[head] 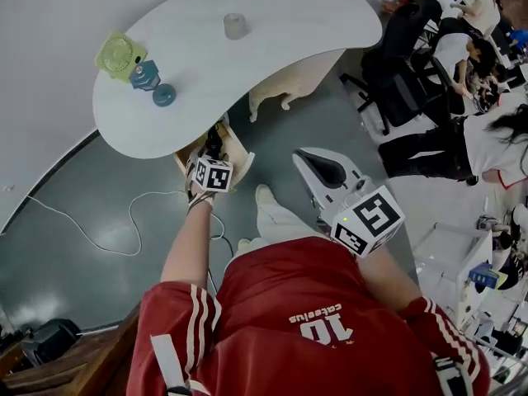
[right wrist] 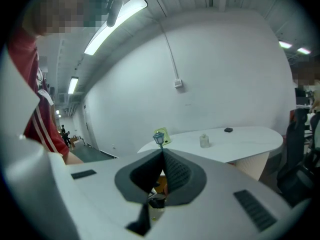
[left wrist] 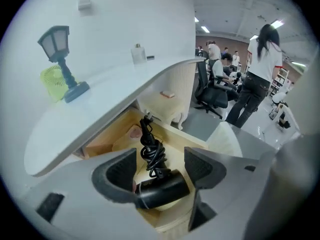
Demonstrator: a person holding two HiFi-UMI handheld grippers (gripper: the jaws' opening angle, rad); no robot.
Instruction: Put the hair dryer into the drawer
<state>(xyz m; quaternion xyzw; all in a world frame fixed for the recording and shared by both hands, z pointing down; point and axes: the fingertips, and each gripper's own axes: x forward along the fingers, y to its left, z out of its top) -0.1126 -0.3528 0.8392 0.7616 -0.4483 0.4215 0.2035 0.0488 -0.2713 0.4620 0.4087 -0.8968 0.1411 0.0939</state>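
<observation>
Left tool (left wrist: 160, 153) gapes over hair dryer (left wrist: 164, 190) lying in drawer (left wrist: 196, 140).

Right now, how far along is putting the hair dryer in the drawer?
Done: the hair dryer, cord coiled, lies inside the open wooden drawer under the table. In hand: nothing. The left gripper hangs above it with jaws apart, pads off it, and the right gripper is shut and empty. Left: probably only pushing the drawer shut, if that is wanted.
</observation>
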